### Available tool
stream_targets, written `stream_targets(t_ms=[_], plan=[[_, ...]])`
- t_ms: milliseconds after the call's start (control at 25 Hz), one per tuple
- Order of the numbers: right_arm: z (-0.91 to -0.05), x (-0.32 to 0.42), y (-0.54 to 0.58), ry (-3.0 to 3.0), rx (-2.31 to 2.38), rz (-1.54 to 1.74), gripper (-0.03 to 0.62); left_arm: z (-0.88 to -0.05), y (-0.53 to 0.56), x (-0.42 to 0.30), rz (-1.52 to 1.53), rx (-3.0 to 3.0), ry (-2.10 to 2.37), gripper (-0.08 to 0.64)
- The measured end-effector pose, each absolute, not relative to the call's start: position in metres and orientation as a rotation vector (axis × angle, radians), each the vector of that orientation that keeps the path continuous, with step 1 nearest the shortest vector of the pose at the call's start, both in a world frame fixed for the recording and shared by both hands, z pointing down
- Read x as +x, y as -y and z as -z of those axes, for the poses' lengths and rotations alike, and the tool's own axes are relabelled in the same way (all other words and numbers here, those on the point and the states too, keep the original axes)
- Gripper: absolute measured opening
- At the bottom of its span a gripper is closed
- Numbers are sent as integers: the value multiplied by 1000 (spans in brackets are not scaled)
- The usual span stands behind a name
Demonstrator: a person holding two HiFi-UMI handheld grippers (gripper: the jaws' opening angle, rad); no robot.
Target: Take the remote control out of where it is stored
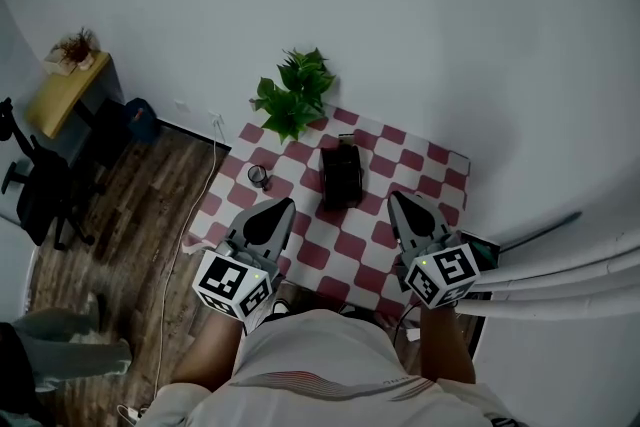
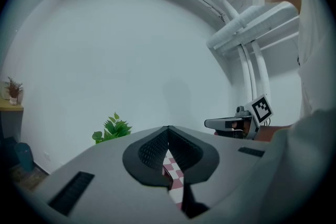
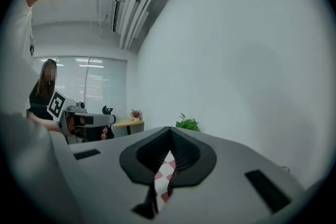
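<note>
Just short of the black case [image 1: 341,173], its long axis running away, left gripper [image 1: 280,207] and right gripper [image 1: 396,200] are held flanking it, both pinched empty, the right judged marginally nearer.

Left gripper [image 1: 281,207] held level, fingers [image 1: 272,220] together and empty, right gripper [image 1: 397,200] beside it, fingers [image 1: 412,215] together, nothing between
</note>
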State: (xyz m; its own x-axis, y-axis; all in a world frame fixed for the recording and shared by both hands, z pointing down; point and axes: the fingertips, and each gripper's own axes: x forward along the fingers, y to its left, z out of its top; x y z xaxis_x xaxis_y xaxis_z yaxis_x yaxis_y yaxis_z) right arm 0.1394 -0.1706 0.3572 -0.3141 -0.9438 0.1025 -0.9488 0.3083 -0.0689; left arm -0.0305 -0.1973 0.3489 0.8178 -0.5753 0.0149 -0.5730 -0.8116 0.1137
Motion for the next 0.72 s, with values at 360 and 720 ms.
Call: stream_targets(t_ms=[360, 720], plan=[[-367, 141, 171, 2483, 1799, -220, 14, -344, 194, -25, 52, 2896, 899, 6], [-386, 143, 191, 2364, 1831, -201, 14, -349, 195, -36, 30, 2871, 930, 6]])
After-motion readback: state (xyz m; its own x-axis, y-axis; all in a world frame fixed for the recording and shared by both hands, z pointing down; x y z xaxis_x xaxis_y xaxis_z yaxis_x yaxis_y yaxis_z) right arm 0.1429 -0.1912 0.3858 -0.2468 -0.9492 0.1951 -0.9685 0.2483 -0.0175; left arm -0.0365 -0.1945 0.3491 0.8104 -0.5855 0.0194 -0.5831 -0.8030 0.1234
